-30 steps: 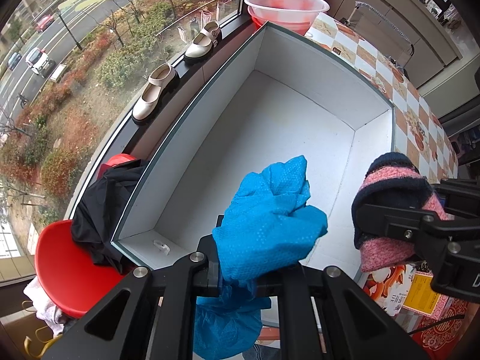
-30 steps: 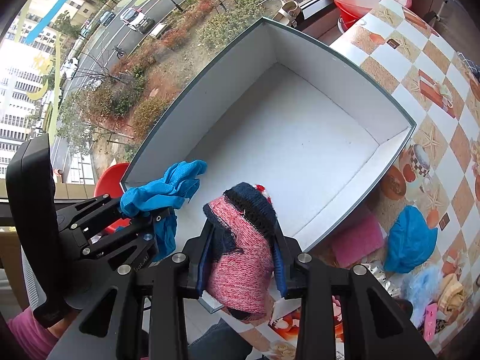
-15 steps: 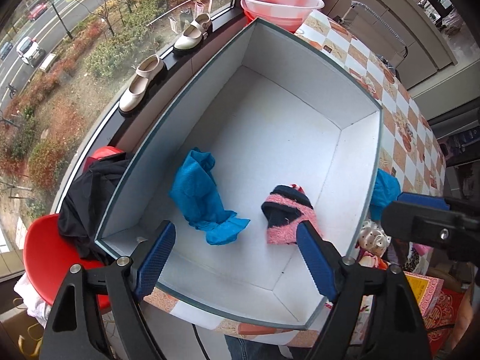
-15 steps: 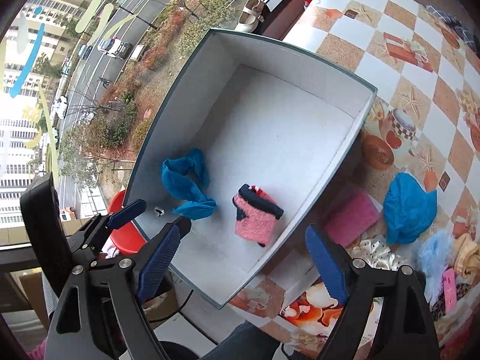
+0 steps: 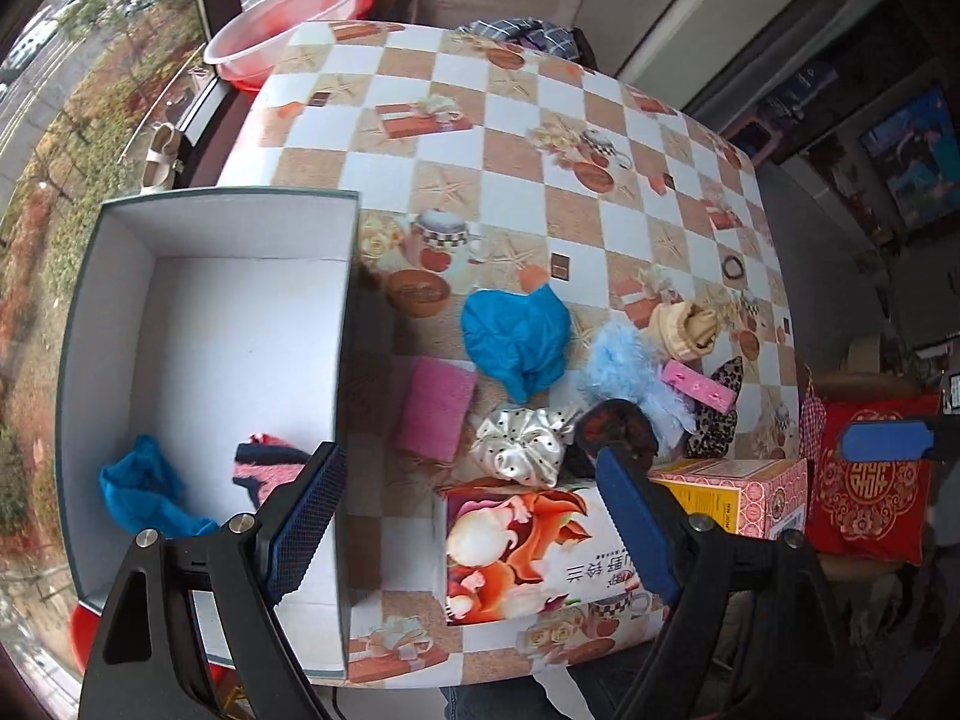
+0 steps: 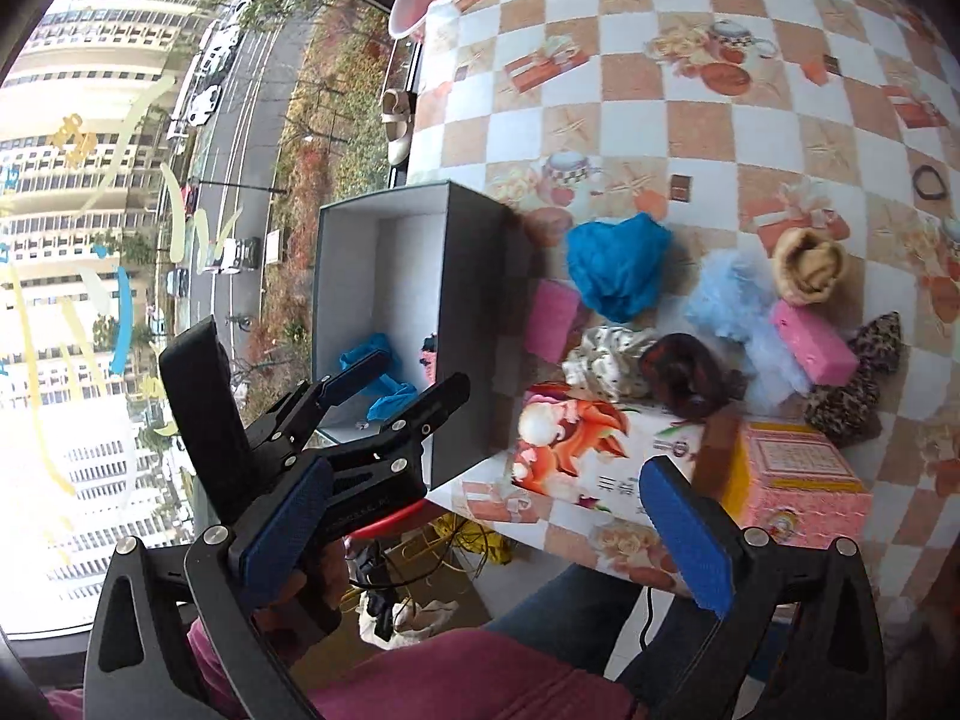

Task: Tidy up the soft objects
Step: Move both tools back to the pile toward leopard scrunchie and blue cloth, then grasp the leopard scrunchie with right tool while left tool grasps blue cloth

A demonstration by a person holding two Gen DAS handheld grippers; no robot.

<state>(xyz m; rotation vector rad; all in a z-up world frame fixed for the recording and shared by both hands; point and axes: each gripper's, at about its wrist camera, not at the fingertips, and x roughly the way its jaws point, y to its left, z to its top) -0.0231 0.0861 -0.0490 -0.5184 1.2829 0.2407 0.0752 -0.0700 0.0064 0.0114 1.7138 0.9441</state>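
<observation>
Left hand-held gripper (image 5: 468,516): jaws spread wide, nothing between the blue pads, poised over the table edge beside the box.
Right hand-held gripper (image 6: 486,534): likewise wide open and empty, held back off the near table edge.
Done: crumpled blue cloth (image 5: 144,495) and pink-and-navy knitted piece (image 5: 270,468) lying apart on the floor of the grey-rimmed white cardboard box (image 5: 78,312).
Left: second crumpled blue cloth (image 5: 516,342), pink sponge pad (image 5: 435,411), white dotted satin scrunchie (image 5: 519,444), pale blue fluffy piece (image 5: 624,366), beige knitted roll (image 5: 684,330), leopard-print scrunchie (image 6: 858,384), all clustered on the checked table (image 5: 480,120) right of the box.
Progress: early, judging by the pile.
</observation>
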